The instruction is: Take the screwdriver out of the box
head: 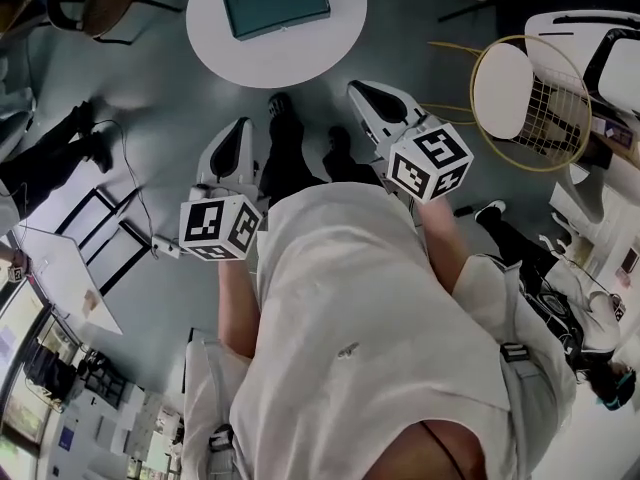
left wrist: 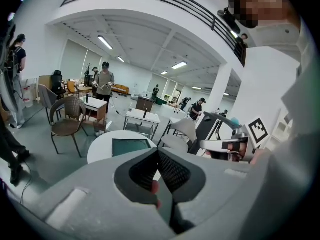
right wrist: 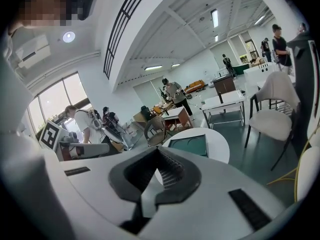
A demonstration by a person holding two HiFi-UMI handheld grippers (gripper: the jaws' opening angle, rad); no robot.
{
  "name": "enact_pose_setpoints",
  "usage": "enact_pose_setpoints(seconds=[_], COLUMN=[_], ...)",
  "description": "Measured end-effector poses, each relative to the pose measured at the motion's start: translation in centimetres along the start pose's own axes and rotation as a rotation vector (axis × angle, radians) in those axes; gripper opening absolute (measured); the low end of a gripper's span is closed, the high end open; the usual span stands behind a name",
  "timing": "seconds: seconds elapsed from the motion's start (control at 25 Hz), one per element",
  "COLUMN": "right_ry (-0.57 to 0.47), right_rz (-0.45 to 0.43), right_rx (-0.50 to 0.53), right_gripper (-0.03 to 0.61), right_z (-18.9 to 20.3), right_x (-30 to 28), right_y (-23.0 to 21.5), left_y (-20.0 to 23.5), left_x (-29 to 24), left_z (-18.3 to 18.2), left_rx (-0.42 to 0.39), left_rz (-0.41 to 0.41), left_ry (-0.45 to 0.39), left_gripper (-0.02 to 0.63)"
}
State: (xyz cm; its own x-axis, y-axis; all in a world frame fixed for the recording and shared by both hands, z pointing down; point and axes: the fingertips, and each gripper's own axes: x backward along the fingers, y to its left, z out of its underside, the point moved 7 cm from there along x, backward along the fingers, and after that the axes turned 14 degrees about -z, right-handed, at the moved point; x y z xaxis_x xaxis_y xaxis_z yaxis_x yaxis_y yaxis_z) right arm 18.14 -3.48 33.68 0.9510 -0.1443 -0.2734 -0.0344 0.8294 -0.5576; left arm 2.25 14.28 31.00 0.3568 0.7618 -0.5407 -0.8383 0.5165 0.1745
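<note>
The task is judged hardly begun: the flat, rectangular teal box lies on the round white tabletop, well apart from both tools, and no screwdriver is seen (presumably it is inside the box). The left hand-held gripper and the right hand-held gripper are held with ribbed dark jaws pressed together, nothing between them.

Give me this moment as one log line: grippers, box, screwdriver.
left gripper: shut, empty | right gripper: shut, empty | box: on round table, neither gripper at it | screwdriver: not visible
</note>
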Motion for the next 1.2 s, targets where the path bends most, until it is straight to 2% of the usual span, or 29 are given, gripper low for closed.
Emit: enact_pose_setpoints(seconds=[0.32,0.52,0.8,0.96,1.2], right_ry=[-0.032,-0.059,-0.079,-0.035,0.036], right_rz=[0.098,0.114,0.180,0.237,0.259], right_rx=[-0.027,-0.125,-0.203,-0.201,-0.198], right_gripper=[0.006,0.006,0.007,0.034,0.049], right_z=[-2.6,-2.9,-2.2,-1.3,0.4], right_x=[-5.3,-9.2,-12.8,-15.5,-17.8], right_y=[1.8,2.4,1.5,0.7,-1.2], left_y=[5.4,9.2,11.6,12.7,12.2], left_x=[-4.6,-8.3,-14.5,-18.2,-22.8], left_z=[-5.8,-7.4,-7.5,-6.7,-5.6], left_rx=[-0.079,-0.120,-0.209,-0.258,-0.319], left_rz=[0.128,0.211,0.329,0.371,0.404], left_ry=[0.004,0.051,0.151,0.205,0.278], left_gripper=[0.009,0.009,0.009,0.009,0.009])
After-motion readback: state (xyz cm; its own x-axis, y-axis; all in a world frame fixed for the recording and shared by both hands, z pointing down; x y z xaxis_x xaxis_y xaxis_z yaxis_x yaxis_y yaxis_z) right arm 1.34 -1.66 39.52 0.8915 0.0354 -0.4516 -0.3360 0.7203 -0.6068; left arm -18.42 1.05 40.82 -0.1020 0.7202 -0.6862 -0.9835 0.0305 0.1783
